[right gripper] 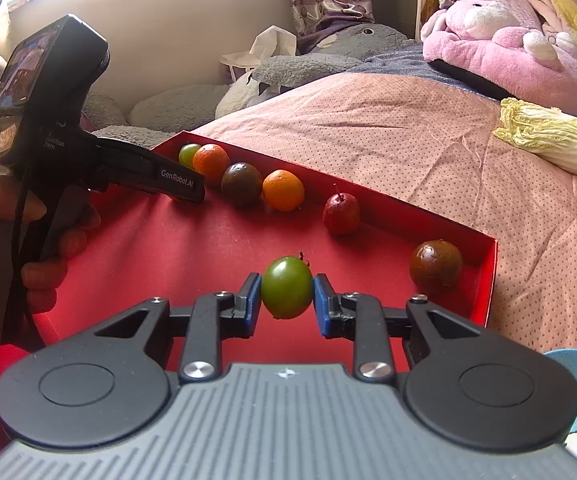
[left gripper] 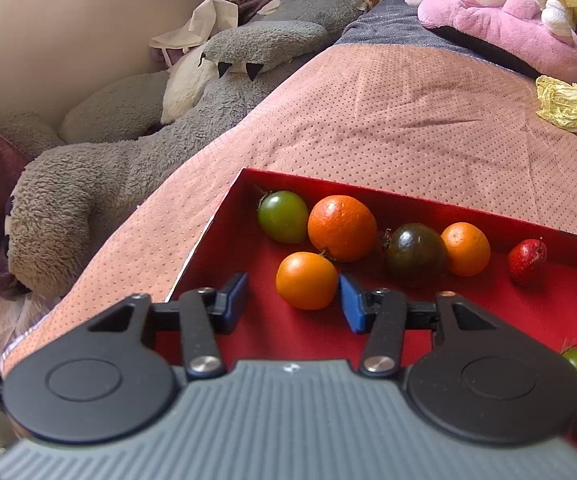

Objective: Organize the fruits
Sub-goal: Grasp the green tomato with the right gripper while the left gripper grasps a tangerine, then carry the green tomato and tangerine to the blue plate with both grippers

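A red tray (left gripper: 368, 191) (right gripper: 160, 248) lies on the bed with several fruits along its far wall. An orange fruit (left gripper: 306, 280) sits between the fingertips of my left gripper (left gripper: 292, 286). The right pad is at its side and a gap shows at the left pad, so the gripper is open. Behind the orange fruit are a green tomato (left gripper: 282, 216), a bigger orange (left gripper: 342, 226), a dark tomato (left gripper: 416, 256) and a small orange (left gripper: 466, 248). My right gripper (right gripper: 286, 294) is shut on a green tomato (right gripper: 287, 287) over the tray floor.
A red fruit (right gripper: 341, 214) and a brown tomato (right gripper: 435, 266) sit near the tray's right wall. A napa cabbage (right gripper: 556, 140) lies on the pink dotted cover (right gripper: 368, 128). A grey plush (left gripper: 128, 152) and a pink plush (left gripper: 500, 12) lie beyond. A hand (right gripper: 40, 276) holds the left gripper.
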{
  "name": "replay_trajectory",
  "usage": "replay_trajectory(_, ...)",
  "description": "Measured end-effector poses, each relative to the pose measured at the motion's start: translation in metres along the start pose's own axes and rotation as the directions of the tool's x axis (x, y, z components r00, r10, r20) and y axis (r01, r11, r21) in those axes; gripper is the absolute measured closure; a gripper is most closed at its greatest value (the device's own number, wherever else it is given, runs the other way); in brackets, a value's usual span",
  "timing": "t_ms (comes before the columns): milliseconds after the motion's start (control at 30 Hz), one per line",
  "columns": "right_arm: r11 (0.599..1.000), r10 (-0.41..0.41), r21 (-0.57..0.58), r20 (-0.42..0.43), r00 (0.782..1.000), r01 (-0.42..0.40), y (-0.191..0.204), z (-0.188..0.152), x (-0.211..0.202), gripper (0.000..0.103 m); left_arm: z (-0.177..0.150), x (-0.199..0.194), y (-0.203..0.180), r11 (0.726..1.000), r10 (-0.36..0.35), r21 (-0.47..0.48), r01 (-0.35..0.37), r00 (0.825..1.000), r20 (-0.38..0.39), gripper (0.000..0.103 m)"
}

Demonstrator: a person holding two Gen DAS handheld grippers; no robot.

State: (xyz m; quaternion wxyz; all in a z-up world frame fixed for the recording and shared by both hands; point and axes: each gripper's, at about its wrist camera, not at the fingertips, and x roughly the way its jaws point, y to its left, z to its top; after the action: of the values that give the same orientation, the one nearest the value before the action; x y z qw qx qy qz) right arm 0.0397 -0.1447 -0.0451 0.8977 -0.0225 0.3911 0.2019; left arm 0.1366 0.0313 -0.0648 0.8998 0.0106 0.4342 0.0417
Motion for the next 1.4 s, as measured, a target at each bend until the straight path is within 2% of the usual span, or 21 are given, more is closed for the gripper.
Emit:
replay_trajectory(67, 1.000, -0.006, 0.006, -0.002, 1.000, 0.006, -0.001, -0.003, -0.003, 0.070, 0.000, -0.001, -0.001, 1.000, -0.023, 0.002, 0.023, 1.000, 0.001, 0.067)
replay_trajectory(300, 0.999, -0.020, 0.038, -0.002, 1.000, 0.021, -0.005, -0.012, -0.015, 0.070, -0.002, -0.005, -0.002, 0.999, -0.052, 0.004, 0.052, 0.999, -0.004, 0.067)
replay_trajectory(933, 0.998, -0.054, 0.039, 0.014, 0.998, 0.053, -0.003, -0.024, -0.057, 0.070, -0.012, -0.041, -0.017, 0.997, -0.060, 0.040, 0.059, 0.997, 0.038, 0.067)
replay_trajectory(1400, 0.999, -0.044, 0.031, 0.041, 0.998, 0.042, -0.001, -0.028, -0.076, 0.070, -0.017, -0.062, -0.030, 0.997, -0.062, 0.057, 0.059, 0.996, 0.063, 0.067)
